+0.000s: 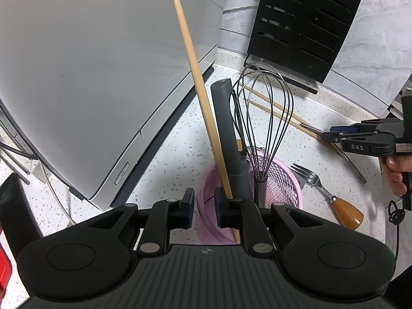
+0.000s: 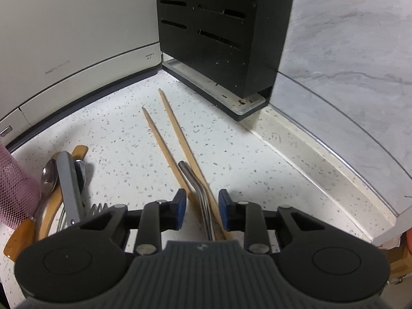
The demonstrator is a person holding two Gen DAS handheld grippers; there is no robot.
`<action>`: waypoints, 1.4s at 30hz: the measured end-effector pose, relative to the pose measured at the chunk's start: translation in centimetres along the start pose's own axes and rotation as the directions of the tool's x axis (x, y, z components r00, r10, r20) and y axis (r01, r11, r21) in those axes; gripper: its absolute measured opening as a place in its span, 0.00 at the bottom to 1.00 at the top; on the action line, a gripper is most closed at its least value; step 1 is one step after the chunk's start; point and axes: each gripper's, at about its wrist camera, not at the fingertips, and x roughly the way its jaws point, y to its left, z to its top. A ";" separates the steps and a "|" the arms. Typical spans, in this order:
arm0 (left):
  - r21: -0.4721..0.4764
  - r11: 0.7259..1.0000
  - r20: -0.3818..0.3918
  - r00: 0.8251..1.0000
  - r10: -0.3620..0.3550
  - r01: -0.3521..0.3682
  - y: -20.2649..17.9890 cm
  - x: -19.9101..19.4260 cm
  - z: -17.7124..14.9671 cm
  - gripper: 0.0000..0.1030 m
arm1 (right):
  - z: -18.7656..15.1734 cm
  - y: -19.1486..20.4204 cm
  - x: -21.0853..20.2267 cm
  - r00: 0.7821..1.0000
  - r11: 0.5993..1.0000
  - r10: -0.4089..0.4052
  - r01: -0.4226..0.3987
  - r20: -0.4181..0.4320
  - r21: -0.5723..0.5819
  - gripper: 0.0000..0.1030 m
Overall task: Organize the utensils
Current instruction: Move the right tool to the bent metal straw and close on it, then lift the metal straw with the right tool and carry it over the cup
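Both claws gape: left gripper [image 1: 204,207] above the pink basket [image 1: 283,180], right gripper [image 2: 202,212] straddling chopsticks [image 2: 164,141] right of it.

The left gripper [image 1: 203,209] is matte black plastic; its body is ribbed with fine lengthwise grooves and bears a small round emblem at the front edge; two broad rounded lobes flank it, each with a shallow circular recess; silver pivot pins dot the linkage arms; the fingers [image 1: 189,207] end in blue pads. The right gripper [image 2: 202,212] has the same build; its ribbed centre looks dark grey, its pads [image 2: 181,209] blue. Seen from the side it shows white "DAS" lettering; the hand [image 1: 395,173] gripping it is bare skin, with a black cable looped below.
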 end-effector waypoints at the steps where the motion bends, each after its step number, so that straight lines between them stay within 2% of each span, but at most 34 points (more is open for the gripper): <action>1: 0.001 1.000 0.000 1.000 0.000 0.000 0.0 0.0 0.0 0.17 | 0.1 0.1 0.3 1.000 1.000 -0.003 0.003 -0.004 -0.004 0.23; 10: 0.001 1.000 -0.002 1.000 -0.005 0.005 0.2 0.1 0.0 0.17 | 0.3 0.2 1.4 1.000 1.000 -0.017 0.017 -0.025 -0.010 0.18; 16: 0.002 1.000 -0.001 1.000 -0.004 0.004 0.1 0.0 0.0 0.17 | 0.4 0.3 1.5 0.999 1.000 -0.015 0.015 -0.029 -0.012 0.05; 24: 0.003 1.000 -0.001 1.000 -0.004 0.004 0.1 0.0 0.0 0.17 | 0.4 0.5 1.0 0.999 1.000 -0.005 0.004 -0.031 -0.022 0.03; 36: 0.003 1.000 -0.001 1.000 -0.004 0.004 0.1 0.0 0.0 0.17 | 1.4 0.5 -2.6 0.997 0.998 0.058 -0.059 0.057 0.030 0.03; 42: 0.004 1.000 -0.001 1.000 -0.001 0.001 0.1 0.0 0.0 0.17 | 2.3 0.5 -5.6 0.984 0.991 0.102 -0.113 0.147 0.071 0.03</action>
